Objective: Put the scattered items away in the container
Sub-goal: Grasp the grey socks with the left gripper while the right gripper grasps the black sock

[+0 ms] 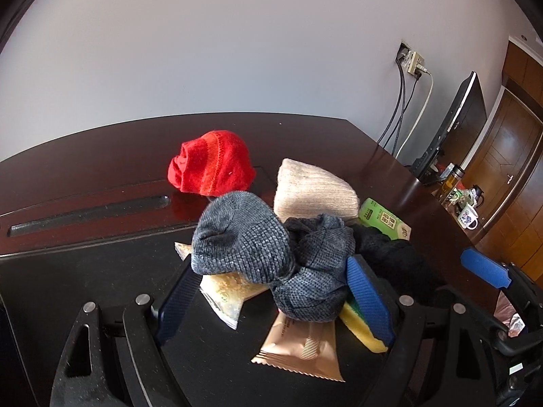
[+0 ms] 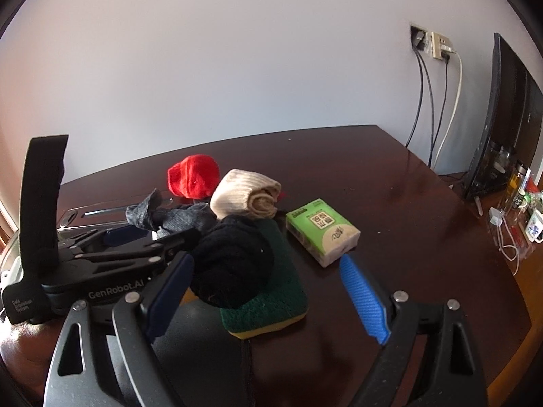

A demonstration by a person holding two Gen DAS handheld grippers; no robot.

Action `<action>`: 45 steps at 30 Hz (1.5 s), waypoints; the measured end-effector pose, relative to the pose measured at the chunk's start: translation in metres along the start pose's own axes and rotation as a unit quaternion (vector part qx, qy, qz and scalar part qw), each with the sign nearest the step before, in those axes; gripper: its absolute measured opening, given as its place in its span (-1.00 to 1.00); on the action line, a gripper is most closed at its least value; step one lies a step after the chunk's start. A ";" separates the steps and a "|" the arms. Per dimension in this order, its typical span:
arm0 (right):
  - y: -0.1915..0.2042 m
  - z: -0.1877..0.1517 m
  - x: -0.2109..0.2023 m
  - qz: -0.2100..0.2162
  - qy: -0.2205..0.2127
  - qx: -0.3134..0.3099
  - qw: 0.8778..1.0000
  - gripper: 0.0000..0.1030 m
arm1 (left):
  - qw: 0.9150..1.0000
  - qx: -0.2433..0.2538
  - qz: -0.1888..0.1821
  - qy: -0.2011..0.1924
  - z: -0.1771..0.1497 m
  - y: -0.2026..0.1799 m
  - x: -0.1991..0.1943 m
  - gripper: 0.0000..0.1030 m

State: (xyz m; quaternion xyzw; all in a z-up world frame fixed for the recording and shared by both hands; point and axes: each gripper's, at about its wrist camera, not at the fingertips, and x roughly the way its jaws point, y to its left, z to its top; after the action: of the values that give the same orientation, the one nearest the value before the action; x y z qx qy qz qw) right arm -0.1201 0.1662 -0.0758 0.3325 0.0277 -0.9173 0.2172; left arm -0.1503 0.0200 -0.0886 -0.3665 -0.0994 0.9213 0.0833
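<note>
Below, left gripper (image 1: 271, 300) stands wide, its pads either side of the grey knit socks (image 1: 271, 247) atop snack packets (image 1: 298, 349), not pressing them. Right gripper (image 2: 268, 302) likewise wide, around the black sock (image 2: 234, 264) on the green sponge (image 2: 281, 291). Red sock (image 1: 210, 166), far on the table (image 1: 101, 156).

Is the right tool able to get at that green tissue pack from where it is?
Probably yes. The right tool is open, and the green tissue pack lies apart from the pile with nothing on top of it.
</note>
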 end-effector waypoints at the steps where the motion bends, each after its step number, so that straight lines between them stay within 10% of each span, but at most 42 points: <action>1: -0.001 0.000 0.002 0.003 0.002 0.002 1.000 0.74 | 1.000 -0.003 -0.007 0.001 0.000 0.002 0.000 0.65; 7: -0.006 0.000 0.009 0.028 0.009 0.018 0.999 0.70 | 0.999 0.003 -0.054 -0.002 -0.001 0.001 0.001 -0.20; 13: -0.004 -0.004 0.021 0.107 0.034 0.038 0.993 0.13 | 0.997 -0.011 -0.079 0.001 -0.001 0.008 0.003 -0.22; 45: -0.001 0.003 -0.009 0.147 -0.008 0.054 0.988 0.00 | 0.995 -0.027 -0.068 -0.064 0.008 0.030 -0.060 -0.42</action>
State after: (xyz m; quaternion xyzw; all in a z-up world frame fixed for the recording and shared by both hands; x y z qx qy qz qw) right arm -0.1166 0.1702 -0.0684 0.3372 -0.0731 -0.8780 0.3319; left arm -0.1149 -0.0232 -0.0503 -0.3009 -0.1539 0.9323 0.1288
